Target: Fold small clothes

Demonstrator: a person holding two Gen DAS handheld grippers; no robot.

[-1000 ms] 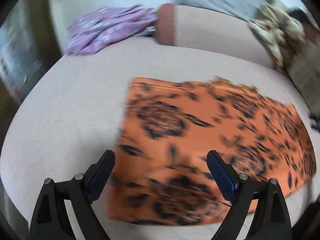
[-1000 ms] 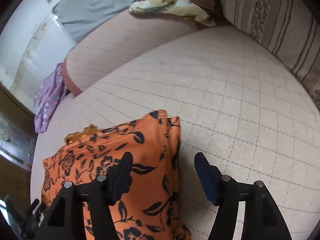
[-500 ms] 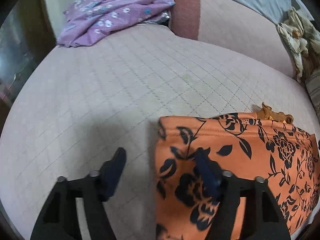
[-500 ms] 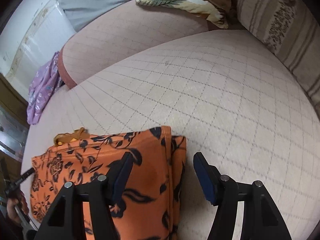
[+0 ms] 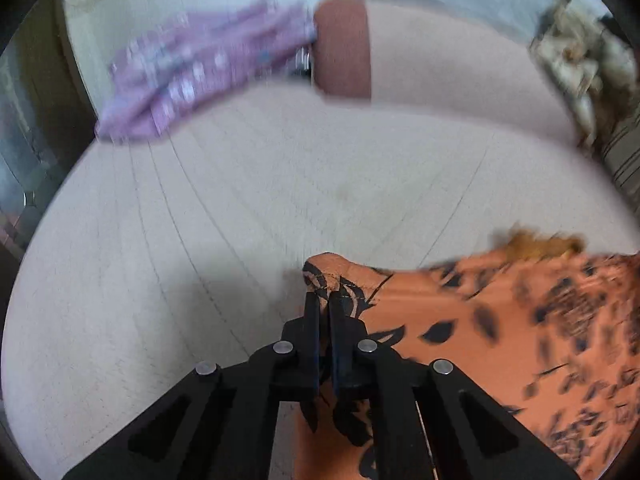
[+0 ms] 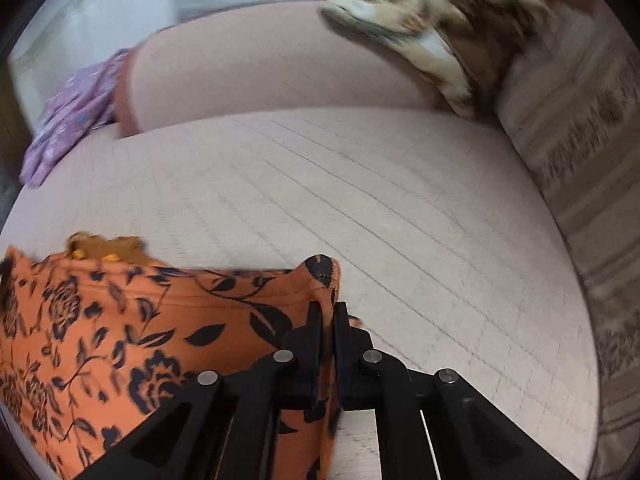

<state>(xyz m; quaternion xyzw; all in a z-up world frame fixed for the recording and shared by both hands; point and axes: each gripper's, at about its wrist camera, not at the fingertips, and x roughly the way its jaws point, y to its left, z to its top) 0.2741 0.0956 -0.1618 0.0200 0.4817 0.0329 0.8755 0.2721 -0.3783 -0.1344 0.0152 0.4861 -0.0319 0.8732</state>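
An orange garment with a black flower print [image 5: 500, 340] lies flat on a pale quilted mattress [image 5: 280, 200]. My left gripper [image 5: 324, 300] is shut on the garment's far left corner, and cloth pokes up between the two black fingers. In the right wrist view the same orange garment [image 6: 140, 320] spreads to the left, and my right gripper [image 6: 327, 308] is shut on its far right corner, which bunches up between the fingers. A mustard-yellow frill [image 6: 104, 246] peeks out along the garment's far edge.
A purple flowered cloth [image 5: 200, 76] lies at the far left by a pink bolster [image 5: 440, 60] with a brown end. A crumpled beige patterned blanket [image 6: 432, 20] and a striped cushion [image 6: 580, 128] sit at the far right. Bare mattress [image 6: 360, 200] stretches beyond the garment.
Both grippers went from wide open to shut, each pinching a far corner of the orange garment. The left gripper slid left from over the garment's middle to its left corner.
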